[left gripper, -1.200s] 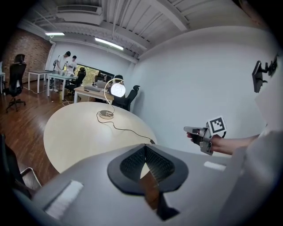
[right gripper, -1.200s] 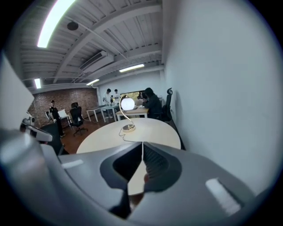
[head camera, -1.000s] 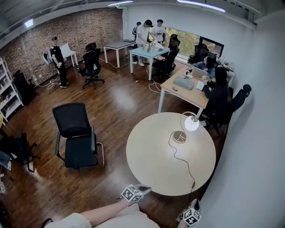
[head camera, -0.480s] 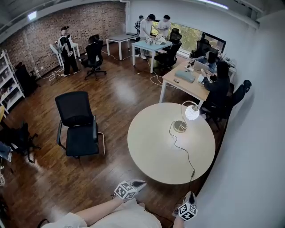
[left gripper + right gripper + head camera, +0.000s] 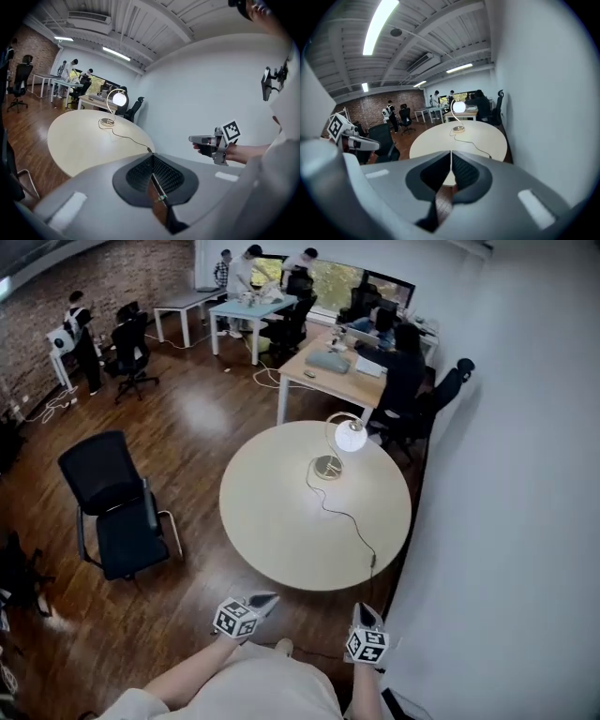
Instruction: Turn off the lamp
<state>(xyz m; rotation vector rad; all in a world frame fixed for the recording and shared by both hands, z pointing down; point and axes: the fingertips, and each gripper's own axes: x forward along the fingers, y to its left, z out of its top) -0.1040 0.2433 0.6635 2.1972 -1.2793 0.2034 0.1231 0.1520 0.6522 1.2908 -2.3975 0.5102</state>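
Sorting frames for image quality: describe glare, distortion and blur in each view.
Head view: lamp blown out white, a sheen on the wood floor, frame edges bowed. Left gripper view: strong fisheye, black corners, lamp glowing. Right gripper view: ceiling light overexposed, same round vignette.

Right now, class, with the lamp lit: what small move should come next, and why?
Probably carry the right claw forward over the table's near edge, toward the cord. The lamp glows on the far side. The right claw and the left claw are shut, short of the table, and the right one is nearer the cord.
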